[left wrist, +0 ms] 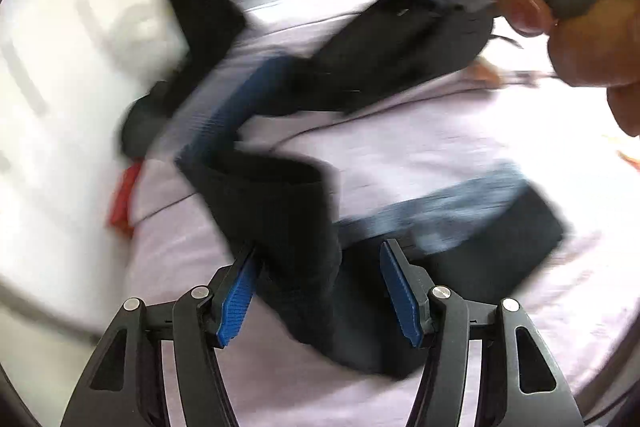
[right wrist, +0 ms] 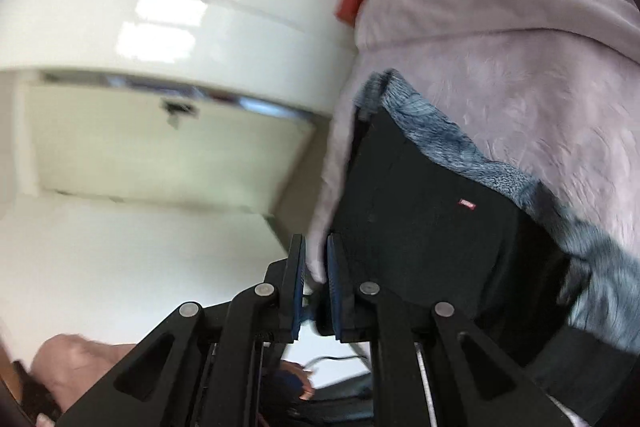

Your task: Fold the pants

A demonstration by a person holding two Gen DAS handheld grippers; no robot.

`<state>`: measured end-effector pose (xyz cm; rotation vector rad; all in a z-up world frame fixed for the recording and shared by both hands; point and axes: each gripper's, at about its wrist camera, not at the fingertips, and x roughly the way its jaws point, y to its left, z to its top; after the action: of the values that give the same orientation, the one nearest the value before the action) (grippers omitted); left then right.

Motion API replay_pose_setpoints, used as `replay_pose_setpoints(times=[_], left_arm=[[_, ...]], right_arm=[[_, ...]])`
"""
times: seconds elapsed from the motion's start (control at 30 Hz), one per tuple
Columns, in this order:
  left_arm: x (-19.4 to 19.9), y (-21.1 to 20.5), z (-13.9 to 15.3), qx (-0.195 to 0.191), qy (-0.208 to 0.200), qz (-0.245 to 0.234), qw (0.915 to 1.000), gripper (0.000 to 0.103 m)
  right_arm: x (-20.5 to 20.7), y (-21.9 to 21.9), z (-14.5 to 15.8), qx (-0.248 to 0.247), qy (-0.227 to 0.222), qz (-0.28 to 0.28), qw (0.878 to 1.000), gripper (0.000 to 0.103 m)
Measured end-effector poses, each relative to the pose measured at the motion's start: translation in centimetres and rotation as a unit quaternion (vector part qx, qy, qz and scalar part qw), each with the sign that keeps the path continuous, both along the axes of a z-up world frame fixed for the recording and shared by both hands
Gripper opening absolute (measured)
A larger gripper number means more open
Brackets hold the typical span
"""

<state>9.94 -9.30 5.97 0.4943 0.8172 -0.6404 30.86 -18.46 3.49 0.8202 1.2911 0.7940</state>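
Left wrist view: the left gripper has its blue pads apart, with a dark fold of the pants hanging between them; whether the pads press it I cannot tell. The pants sprawl across the pale lilac blanket.

Right wrist view: the right gripper is clenched on the blanket's edge, just beside the black pants with their grey fleece lining.
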Motion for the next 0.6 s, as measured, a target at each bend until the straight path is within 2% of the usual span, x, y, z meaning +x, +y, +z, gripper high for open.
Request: replay_pose_setpoints(times=[0.03,0.07,0.13,0.2,0.27,0.3,0.37,0.43,0.47,0.5,0.53,0.6], left_arm=[[-0.9,-1.5,0.2,0.002,-0.005,-0.02,0.9998,0.061],[-2.4,-3.8,0.4,0.011,-0.016,-0.047,0.9987,0.061],[-4.1,-6.3,0.2,0.003,-0.015,-0.067,0.9976,0.061],[-4.8,-8.2,-1.0,0.003,0.009,-0.075,0.9971,0.061],[-4.8,-9.1,-3.3,0.03,0.031,-0.069,0.9967,0.061],[-4.4,-8.9,-4.1,0.038,0.045,-0.06,0.9965,0.061],[-3.4,-7.5,-5.1,0.042,0.066,-0.029,0.9965,0.061],[-2.3,-5.1,-5.7,0.045,0.073,0.012,0.9962,0.062],[-1.3,-3.3,-6.1,0.046,0.081,0.042,0.9948,0.064],[-0.4,-2.1,-6.3,0.046,0.086,0.065,0.9931,0.072],[0.3,-0.5,-6.4,0.044,0.089,0.09,0.991,0.075],[1.2,2.7,-6.2,0.031,0.094,0.126,0.9871,0.075]], right_arm=[[-1.4,-2.1,0.7,0.041,-0.01,-0.017,0.999,0.012],[-2.5,-4.2,1.5,0.056,-0.02,-0.028,0.998,0.012],[-4.9,-6.5,2.0,0.016,-0.026,-0.045,0.999,0.012],[-7.1,-9.6,1.2,-0.017,-0.02,-0.07,0.997,0.014],[-8.8,-12.6,0.0,-0.019,-0.006,-0.106,0.994,0.016],[-9.9,-14.7,-0.9,-0.023,0.001,-0.125,0.992,0.017],[-11.0,-16.5,-2.2,-0.034,0.015,-0.141,0.989,0.03],[-11.0,-17.0,-4.2,-0.057,0.039,-0.142,0.987,0.06],[-10.9,-17.0,-5.1,-0.063,0.046,-0.142,0.987,0.063],[-11.0,-16.9,-6.1,-0.063,0.053,-0.143,0.986,0.065],[-11.0,-16.8,-6.8,-0.055,0.061,-0.146,0.986,0.071],[-10.4,-15.6,-9.3,-0.01,0.086,-0.151,0.985,0.076]])
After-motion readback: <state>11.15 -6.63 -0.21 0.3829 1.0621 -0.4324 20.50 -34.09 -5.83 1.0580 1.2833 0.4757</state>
